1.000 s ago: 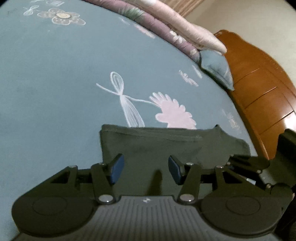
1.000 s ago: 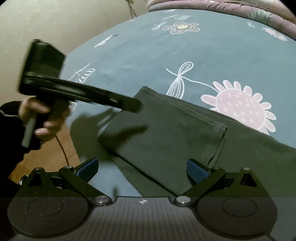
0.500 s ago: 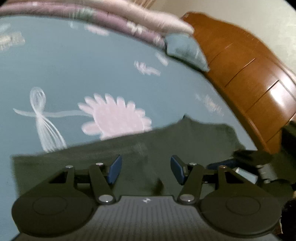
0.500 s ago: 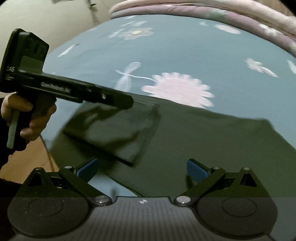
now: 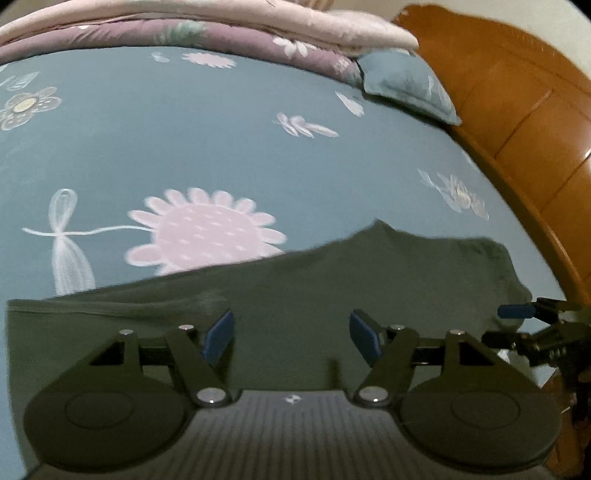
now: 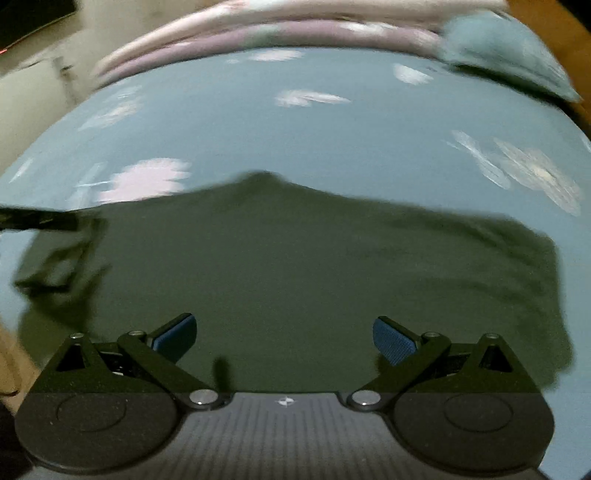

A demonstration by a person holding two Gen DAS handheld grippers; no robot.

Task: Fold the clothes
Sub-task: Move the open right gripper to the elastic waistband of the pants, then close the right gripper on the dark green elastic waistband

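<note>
Lying flat on the blue sheet (image 5: 221, 129), a dark green garment (image 5: 332, 273) spreads near both grippers. Left gripper (image 5: 291, 336) fingers are spreading, nothing between them; right gripper (image 6: 284, 338) fingers stand apart, empty.

Blue flowered bedsheet (image 5: 221, 140), folded quilt (image 5: 221, 26), wooden headboard (image 5: 517, 110).

Matt cloth garment (image 5: 332, 295); glossy wooden headboard (image 5: 517, 129).

Left gripper (image 5: 291, 338) and right gripper (image 6: 284, 338): black linkage arms, silver pivot screws, blue ribbed finger pads (image 5: 218, 335), grey ridged body.
</note>
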